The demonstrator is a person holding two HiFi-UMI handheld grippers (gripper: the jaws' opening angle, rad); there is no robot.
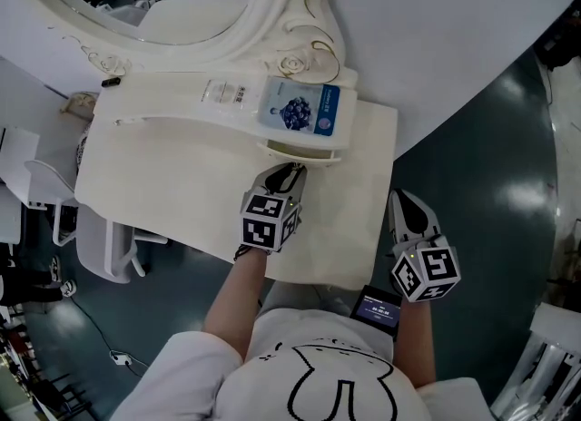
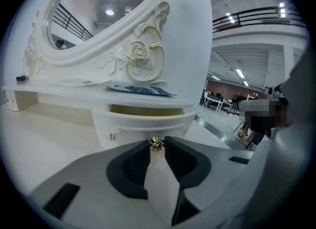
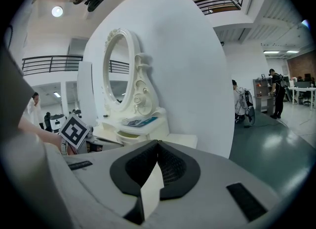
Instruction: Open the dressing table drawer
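Observation:
The white dressing table (image 1: 163,183) has a small curved drawer (image 2: 143,123) under its shelf. The drawer stands slightly pulled out, and a yellowish strip of its inside shows above the front. My left gripper (image 2: 157,147) has its jaw tips pressed on either side of the gold drawer knob (image 2: 156,144). In the head view my left gripper (image 1: 289,172) points at the drawer (image 1: 304,152). My right gripper (image 1: 399,200) hovers off the table's right edge, shut and empty, and in its own view the right gripper (image 3: 158,143) shows its tips meeting.
A blue face-mask packet (image 1: 304,109) and a clear packet (image 1: 227,93) lie on the shelf above the drawer. The ornate oval mirror (image 1: 154,2) rises behind. A second gold knob (image 2: 110,136) sits at the drawer's left. A white chair (image 1: 54,201) stands left of the table.

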